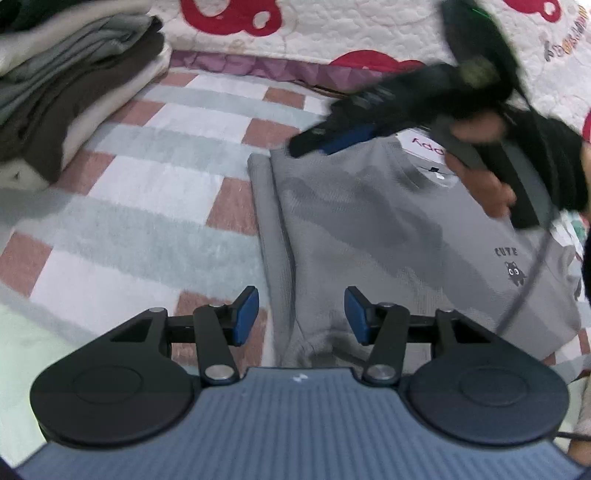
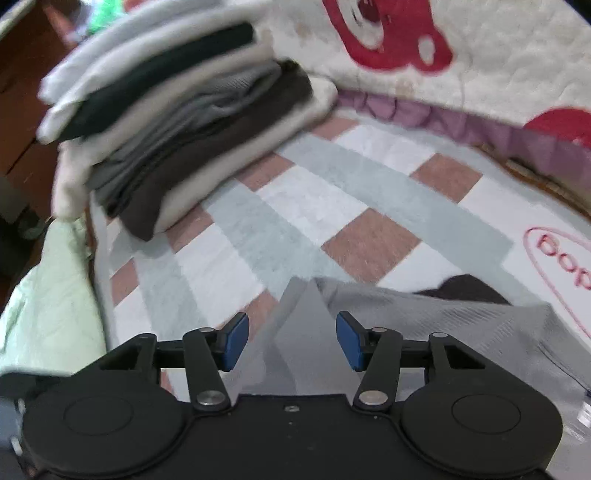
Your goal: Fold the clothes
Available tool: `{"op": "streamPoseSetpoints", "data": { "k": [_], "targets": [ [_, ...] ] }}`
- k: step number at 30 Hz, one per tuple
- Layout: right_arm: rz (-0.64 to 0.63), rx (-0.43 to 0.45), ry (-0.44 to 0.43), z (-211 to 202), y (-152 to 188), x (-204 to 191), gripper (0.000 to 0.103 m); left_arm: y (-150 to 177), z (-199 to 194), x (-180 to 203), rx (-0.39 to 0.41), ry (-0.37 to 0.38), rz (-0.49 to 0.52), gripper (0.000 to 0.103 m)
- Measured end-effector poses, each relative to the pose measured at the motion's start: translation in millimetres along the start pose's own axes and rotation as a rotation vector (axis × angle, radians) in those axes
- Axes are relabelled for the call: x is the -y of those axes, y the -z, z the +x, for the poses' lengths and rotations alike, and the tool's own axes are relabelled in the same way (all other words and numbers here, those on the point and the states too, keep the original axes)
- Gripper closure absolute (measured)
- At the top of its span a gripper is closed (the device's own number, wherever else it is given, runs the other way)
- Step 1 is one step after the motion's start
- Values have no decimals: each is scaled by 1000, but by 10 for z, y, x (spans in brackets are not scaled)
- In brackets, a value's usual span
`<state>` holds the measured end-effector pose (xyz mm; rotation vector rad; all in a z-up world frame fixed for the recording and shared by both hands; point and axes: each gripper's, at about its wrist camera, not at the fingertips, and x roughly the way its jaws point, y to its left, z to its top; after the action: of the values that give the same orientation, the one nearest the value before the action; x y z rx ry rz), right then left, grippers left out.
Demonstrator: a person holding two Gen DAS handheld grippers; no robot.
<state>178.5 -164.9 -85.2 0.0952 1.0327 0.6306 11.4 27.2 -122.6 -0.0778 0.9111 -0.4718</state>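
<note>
A grey sweatshirt [image 1: 388,236] with a small black cat print and the word "CUTE" lies flat on the checked blanket [image 1: 155,177], its left side folded inward into a long narrow strip. My left gripper [image 1: 301,317] is open just above the shirt's lower hem, nothing between the pads. My right gripper [image 1: 332,142] shows blurred in the left wrist view, over the shirt's top left corner near the collar. In the right wrist view it [image 2: 291,341] is open with the grey shirt [image 2: 424,317] below it.
A stack of folded clothes [image 1: 62,85] in grey, brown and cream stands at the far left; it also shows in the right wrist view [image 2: 177,122]. A white quilt [image 1: 351,29] with red shapes lies behind. A pale green cloth [image 2: 48,295] lies at the blanket's left edge.
</note>
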Motion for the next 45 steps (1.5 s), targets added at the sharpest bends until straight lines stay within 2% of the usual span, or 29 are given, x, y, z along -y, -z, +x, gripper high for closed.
{"op": "streamPoseSetpoints", "data": {
  "k": [3, 7, 10, 12, 14, 16, 19, 21, 22, 25, 29, 31, 33, 34, 35, 36, 37, 41, 45],
  "targets": [
    [92, -82, -44, 237, -138, 91, 45, -2, 90, -87, 82, -18, -4, 53],
    [11, -105, 100, 414, -188, 9, 45, -70, 123, -184, 94, -16, -59, 53],
    [-26, -121, 121, 482, -170, -27, 46, -79, 142, -184, 93, -28, -58, 53],
    [-51, -112, 88, 484, -156, -36, 80, -85, 154, -184, 92, -36, -58, 53],
    [-10, -75, 29, 429, -145, 63, 95, -86, 165, -184, 93, -46, -55, 52],
    [37, -35, -33, 370, -131, 171, 96, -81, 159, -186, 101, -44, -54, 52],
    [176, 80, -179, 243, -75, 414, 96, -79, 162, -182, 103, -6, -69, 51],
    [225, 154, -267, 176, -45, 509, 97, -77, 189, -174, 97, 18, -74, 44],
    [242, 185, -300, 146, -34, 545, 97, -76, 203, -170, 94, 30, -77, 42],
    [200, 189, -243, 110, -52, 485, 97, -73, 243, -157, 84, 66, -85, 42],
    [144, 195, -168, 61, -75, 406, 91, -2, 322, -140, 20, 21, -85, 42],
    [116, 198, -130, 37, -87, 366, 79, 46, 322, -151, 0, -6, -87, 42],
    [89, 205, -91, -3, -88, 334, 62, 93, 282, -186, 0, -21, -93, 41],
    [75, 229, -61, -106, -28, 357, 60, 117, 262, -204, 1, -28, -95, 41],
    [64, 251, -32, -209, 39, 383, 58, 138, 242, -226, 6, -66, -105, 40],
    [60, 261, -6, -307, 139, 422, 58, 148, 234, -256, 8, -108, -120, 34],
    [62, 269, 19, -400, 239, 465, 58, 152, 232, -291, 7, -124, -136, 34],
    [185, 244, 56, -619, 684, 720, 58, 126, 169, -316, 8, -104, -163, 34],
    [291, 202, 86, -658, 1086, 882, 54, 83, 50, -182, 74, -39, -132, 36]
  ]
}}
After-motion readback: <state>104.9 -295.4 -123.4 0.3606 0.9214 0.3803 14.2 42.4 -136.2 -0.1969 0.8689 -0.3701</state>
